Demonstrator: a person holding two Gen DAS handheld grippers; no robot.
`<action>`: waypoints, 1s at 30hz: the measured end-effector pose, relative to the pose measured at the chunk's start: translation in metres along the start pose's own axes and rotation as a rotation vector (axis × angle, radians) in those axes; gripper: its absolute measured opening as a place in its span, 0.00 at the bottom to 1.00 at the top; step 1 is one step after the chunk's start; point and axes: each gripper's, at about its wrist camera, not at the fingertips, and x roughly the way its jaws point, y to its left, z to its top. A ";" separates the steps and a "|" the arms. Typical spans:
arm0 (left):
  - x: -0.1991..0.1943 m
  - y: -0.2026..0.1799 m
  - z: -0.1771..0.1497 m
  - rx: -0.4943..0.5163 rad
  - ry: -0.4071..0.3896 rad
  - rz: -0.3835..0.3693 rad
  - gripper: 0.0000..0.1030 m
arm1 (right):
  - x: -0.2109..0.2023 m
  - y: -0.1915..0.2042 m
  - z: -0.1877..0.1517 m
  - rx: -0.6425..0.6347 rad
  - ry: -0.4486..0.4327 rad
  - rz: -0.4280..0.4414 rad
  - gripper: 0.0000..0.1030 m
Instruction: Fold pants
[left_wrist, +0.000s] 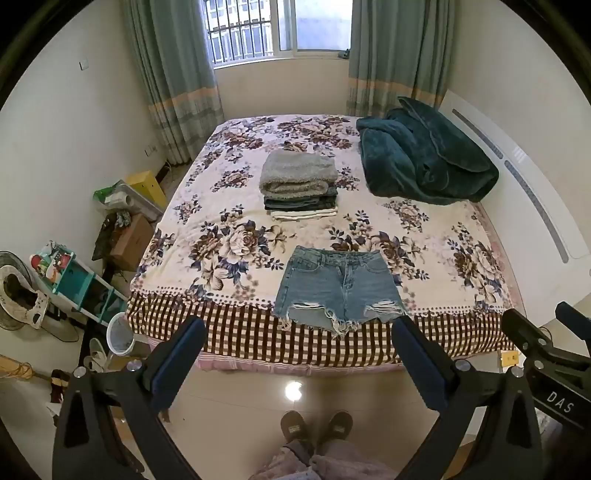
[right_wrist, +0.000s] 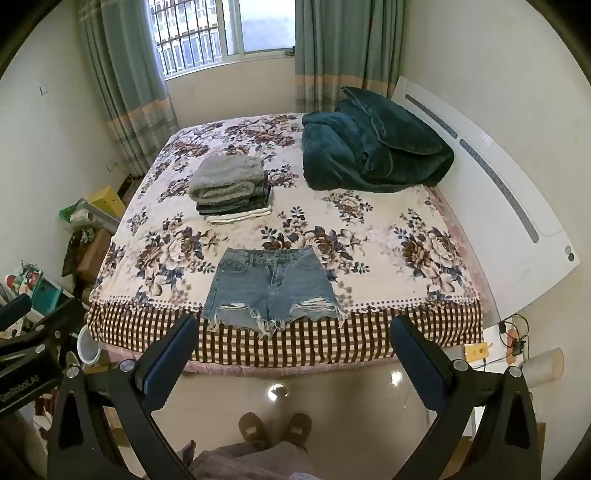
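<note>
One pair of denim shorts (left_wrist: 341, 288) lies flat at lower centre, frayed hems at the bed's (left_wrist: 461, 229) near edge. Behind it, a clothes stack (left_wrist: 299, 182) hides its lower layers. Left gripper (left_wrist: 295, 354) and right gripper (right_wrist: 291, 350) hang wide open, empty, short of the bed.

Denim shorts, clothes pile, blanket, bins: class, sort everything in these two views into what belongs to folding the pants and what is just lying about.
Belongs to the job:
denim shorts, spread flat near the bed's edge
left gripper, open
right gripper, open

Just lying about:
stack of folded clothes
teal blanket
white bin
cardboard box
</note>
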 end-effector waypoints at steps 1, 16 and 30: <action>0.000 0.000 0.000 0.000 0.004 -0.003 1.00 | -0.001 0.000 0.000 0.002 -0.005 0.005 1.00; -0.001 0.001 0.000 -0.003 -0.019 -0.004 1.00 | -0.013 0.003 -0.004 -0.002 -0.001 0.005 1.00; 0.000 0.001 -0.001 -0.004 -0.023 -0.006 1.00 | -0.024 0.012 0.001 -0.019 -0.011 0.014 1.00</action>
